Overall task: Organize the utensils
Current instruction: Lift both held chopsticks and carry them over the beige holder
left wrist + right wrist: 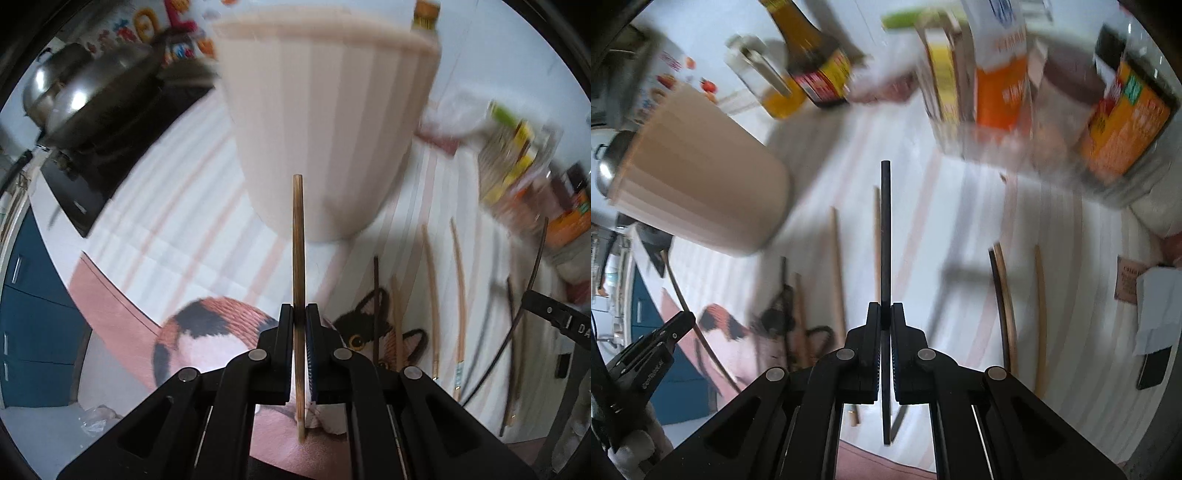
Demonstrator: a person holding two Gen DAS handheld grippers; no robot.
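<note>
Left gripper (pixel 300 314) clamped tight on a pale bamboo chopstick (pixel 297 236), held upright before the tall ribbed beige plastic utensil holder (pixel 325 122). Right gripper (pixel 885 314) pinched shut around a slim black chopstick (pixel 885 229), pointed toward blurred orange-labelled jars (pixel 1123 122) and a dark sauce bottle (pixel 816 70); label writing too smeared to read. More loose wooden and dark chopsticks (pixel 430 295) scattered on the pink-striped white cloth (pixel 177 229), beside an embroidered calico cat (pixel 373 332).

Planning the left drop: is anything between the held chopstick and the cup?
Nothing visible: the bamboo chopstick in the left gripper points straight at the beige cup, with only bare striped cloth between.
</note>
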